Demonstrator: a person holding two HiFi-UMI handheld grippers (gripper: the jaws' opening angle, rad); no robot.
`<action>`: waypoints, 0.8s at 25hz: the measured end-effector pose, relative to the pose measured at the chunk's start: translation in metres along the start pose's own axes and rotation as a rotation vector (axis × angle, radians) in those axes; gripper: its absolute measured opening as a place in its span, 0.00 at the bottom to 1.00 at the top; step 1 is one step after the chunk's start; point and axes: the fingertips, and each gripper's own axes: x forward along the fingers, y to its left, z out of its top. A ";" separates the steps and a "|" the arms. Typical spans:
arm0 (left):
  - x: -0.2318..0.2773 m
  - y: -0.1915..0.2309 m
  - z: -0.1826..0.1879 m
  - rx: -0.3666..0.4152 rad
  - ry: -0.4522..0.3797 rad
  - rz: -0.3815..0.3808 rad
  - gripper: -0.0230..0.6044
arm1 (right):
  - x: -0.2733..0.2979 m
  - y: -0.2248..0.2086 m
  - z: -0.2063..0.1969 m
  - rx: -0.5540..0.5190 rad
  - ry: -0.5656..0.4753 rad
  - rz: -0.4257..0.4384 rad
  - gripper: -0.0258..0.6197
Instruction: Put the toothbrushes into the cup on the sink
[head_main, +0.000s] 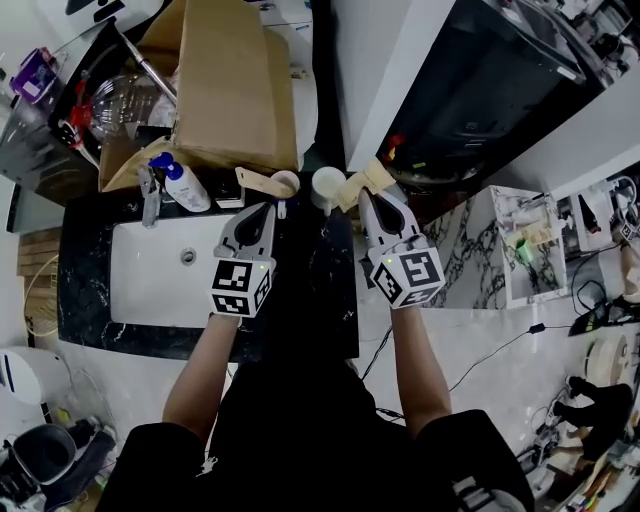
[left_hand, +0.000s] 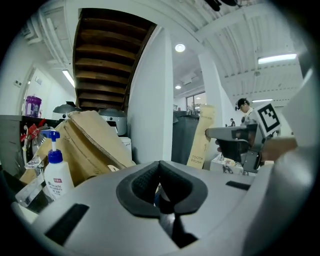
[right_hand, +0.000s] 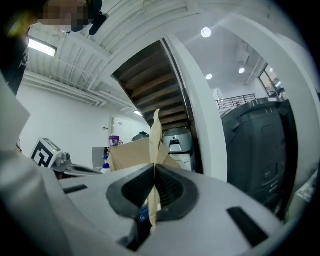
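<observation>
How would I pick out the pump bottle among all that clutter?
Find the white sink basin set in the black counter. At its back edge, just right of the metal tap in the head view, stands the pump bottle. It is the only white bottle with a blue pump top, set against the brown cardboard box behind it.

Left tool (head_main: 268, 207) and right tool (head_main: 368, 192) clamped shut

White rectangular basin (head_main: 160, 270) sunk in dark stone counter's (head_main: 85, 300) left part. White pump bottle (head_main: 186, 188) on back edge; brown cardboard box (head_main: 230, 90) behind it; white round cup (head_main: 328, 183) to its right.
</observation>
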 end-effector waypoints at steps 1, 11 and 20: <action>0.001 -0.003 0.000 0.003 0.002 -0.002 0.04 | 0.002 -0.001 0.000 0.005 -0.003 0.002 0.05; 0.010 -0.012 -0.004 0.010 0.021 0.018 0.04 | 0.025 -0.018 -0.007 0.040 -0.011 0.031 0.05; 0.015 0.000 -0.015 -0.003 0.057 0.062 0.04 | 0.052 -0.029 -0.025 0.071 0.011 0.054 0.05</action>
